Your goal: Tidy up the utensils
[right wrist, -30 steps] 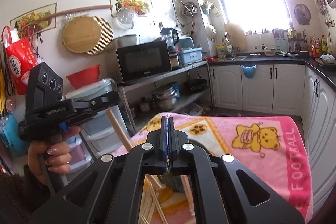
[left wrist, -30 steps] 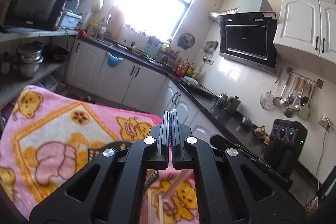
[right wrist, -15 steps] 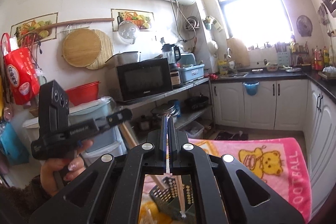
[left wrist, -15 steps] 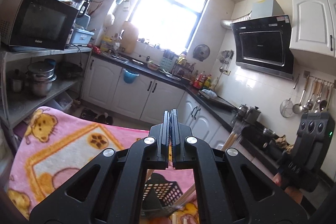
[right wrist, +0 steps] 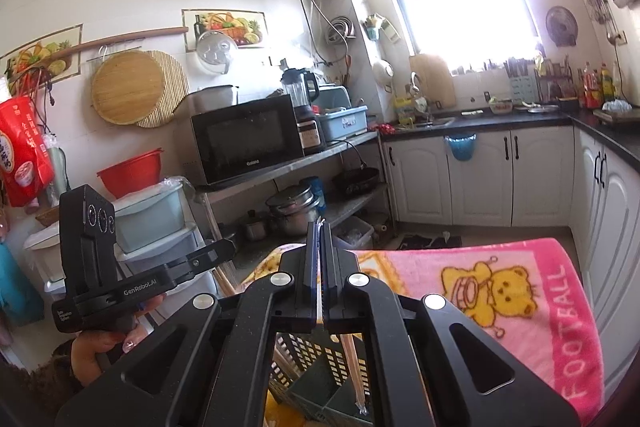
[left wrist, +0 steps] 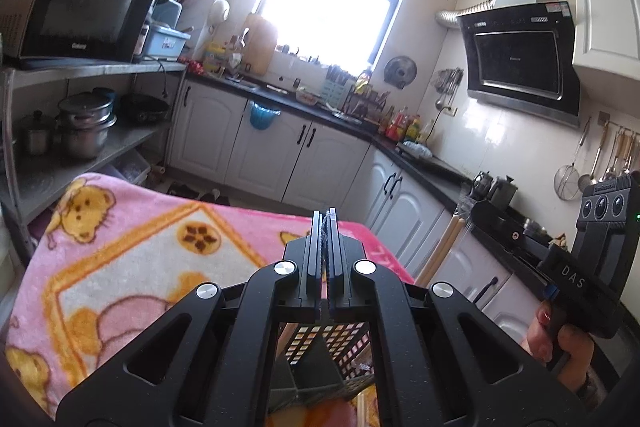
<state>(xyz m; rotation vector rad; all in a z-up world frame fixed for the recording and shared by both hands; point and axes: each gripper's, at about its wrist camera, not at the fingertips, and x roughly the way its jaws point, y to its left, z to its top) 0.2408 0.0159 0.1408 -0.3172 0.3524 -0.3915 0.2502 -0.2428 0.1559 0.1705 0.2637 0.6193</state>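
Note:
A dark green perforated utensil basket (left wrist: 328, 359) stands on the pink bear blanket (left wrist: 120, 267), right under both grippers; it also shows in the right wrist view (right wrist: 316, 379). My left gripper (left wrist: 327, 227) is shut on a thin plastic-wrapped item whose tip shows between the pads. My right gripper (right wrist: 319, 239) is shut on wrapped wooden chopsticks (right wrist: 352, 363) that hang down into the basket. In the left wrist view the right gripper holds the chopsticks (left wrist: 444, 251) upright. In the right wrist view the left gripper (right wrist: 224, 251) holds wooden sticks (right wrist: 226, 283) beside the basket.
The blanket (right wrist: 520, 291) covers the table. A metal shelf with pots (left wrist: 80, 131) and a microwave (left wrist: 80, 11) stands left. White cabinets (left wrist: 312, 159) and a black counter run behind. More wrapped chopsticks (left wrist: 362, 407) lie beside the basket.
Both grippers have risen and pulled back over the basket. The chopsticks that lay low on the blanket now hang upright over the basket, the right pair reaching into it.

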